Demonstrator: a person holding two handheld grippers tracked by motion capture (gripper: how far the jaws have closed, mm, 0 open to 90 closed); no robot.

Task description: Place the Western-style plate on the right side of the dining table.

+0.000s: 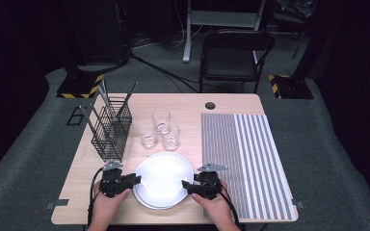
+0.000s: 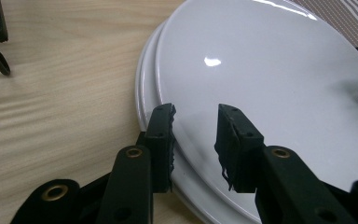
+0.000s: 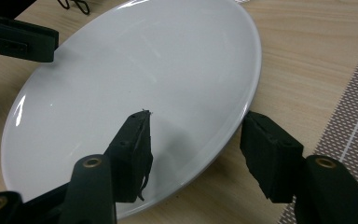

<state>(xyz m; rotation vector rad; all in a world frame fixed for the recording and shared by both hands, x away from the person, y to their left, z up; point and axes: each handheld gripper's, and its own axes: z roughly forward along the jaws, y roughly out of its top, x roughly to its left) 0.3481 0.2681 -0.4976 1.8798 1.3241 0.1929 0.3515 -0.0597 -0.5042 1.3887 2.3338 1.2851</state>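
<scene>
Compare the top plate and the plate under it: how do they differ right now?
The top plate is shifted off centre, so the lower plate peeks out as a crescent on the left gripper's side. The left gripper and the right gripper straddle the top plate's rim with fingers open; the lower plate lies flat on the table. Both are plain white and round.

The light wooden table (image 1: pixel 231 214) carries stacked white plates (image 1: pixel 163 180) between both grippers, three clear glasses (image 1: pixel 160 130) beyond them, a black wire rack (image 1: pixel 111 130) beyond the left gripper (image 1: pixel 134 179), and a striped mat (image 1: pixel 248 159) beside the right gripper (image 1: pixel 187 185).
</scene>
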